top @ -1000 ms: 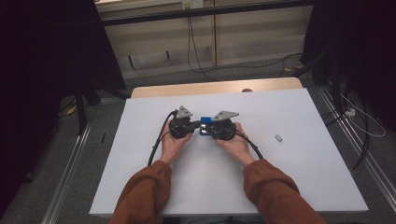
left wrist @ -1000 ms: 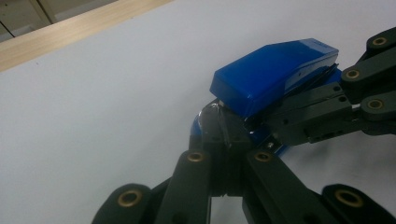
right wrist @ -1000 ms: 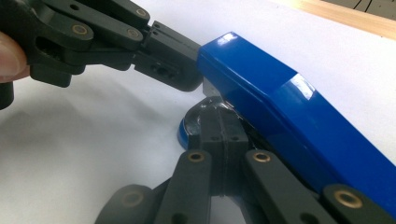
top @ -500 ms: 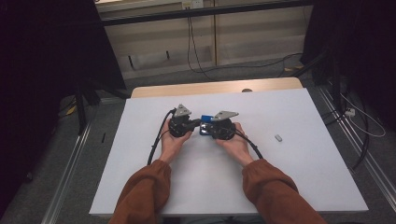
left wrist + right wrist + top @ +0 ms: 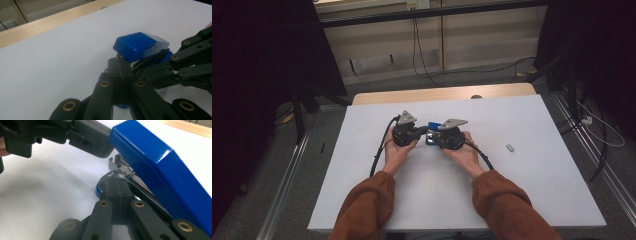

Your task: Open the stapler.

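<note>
A glossy blue stapler (image 5: 433,127), lid tilted up off its metal rail, sits mid-table (image 5: 537,200) between both grippers; left gripper (image 5: 119,72) and right gripper (image 5: 117,185) pinch it with closed jaws; bare white surface lies all around

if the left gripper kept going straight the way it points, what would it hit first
Most likely the blue stapler: the left gripper has its shut jaws right up against its metal part. Just beyond sits the right gripper, facing it. Whether the tips already touch the stapler is hard to judge.
</note>
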Demonstrator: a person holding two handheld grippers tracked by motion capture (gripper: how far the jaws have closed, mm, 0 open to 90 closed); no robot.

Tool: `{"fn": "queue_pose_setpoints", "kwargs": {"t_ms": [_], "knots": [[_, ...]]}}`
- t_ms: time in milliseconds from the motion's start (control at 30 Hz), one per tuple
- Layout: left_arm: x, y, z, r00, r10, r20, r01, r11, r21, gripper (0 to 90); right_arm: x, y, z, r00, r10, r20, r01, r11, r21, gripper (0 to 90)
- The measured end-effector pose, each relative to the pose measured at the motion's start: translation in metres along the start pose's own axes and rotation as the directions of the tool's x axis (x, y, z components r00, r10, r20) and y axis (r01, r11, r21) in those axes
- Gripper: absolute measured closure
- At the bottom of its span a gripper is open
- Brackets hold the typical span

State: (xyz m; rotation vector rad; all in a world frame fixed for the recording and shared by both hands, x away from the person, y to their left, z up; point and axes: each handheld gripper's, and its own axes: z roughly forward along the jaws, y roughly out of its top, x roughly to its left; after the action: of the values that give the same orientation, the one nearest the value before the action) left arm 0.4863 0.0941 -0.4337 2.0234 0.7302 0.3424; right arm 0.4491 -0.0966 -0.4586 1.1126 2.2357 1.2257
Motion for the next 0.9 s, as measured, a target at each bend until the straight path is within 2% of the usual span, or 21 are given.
{"fn": "queue_pose_setpoints", "kwargs": {"t_ms": [167,833,900], "knots": [[-0.002,0.002,-0.001,1.0000,0.007,-0.007,-0.007,0.9999,-0.007,90.0,0.000,0.000,0.000,1.0000,-0.004,-0.002,0.004,1.0000,0.002,90.0],[-0.004,0.012,-0.002,0.9999,-0.013,0.008,0.013,0.9987,-0.048,90.0,0.003,-0.001,0.002,1.0000,-0.005,-0.004,0.005,0.9999,-0.013,90.0],[-0.005,0.013,-0.002,1.0000,-0.005,0.001,0.005,0.9988,-0.048,90.0,0.003,-0.001,0.002,1.0000,-0.002,-0.003,0.002,0.9999,-0.013,90.0]]}}
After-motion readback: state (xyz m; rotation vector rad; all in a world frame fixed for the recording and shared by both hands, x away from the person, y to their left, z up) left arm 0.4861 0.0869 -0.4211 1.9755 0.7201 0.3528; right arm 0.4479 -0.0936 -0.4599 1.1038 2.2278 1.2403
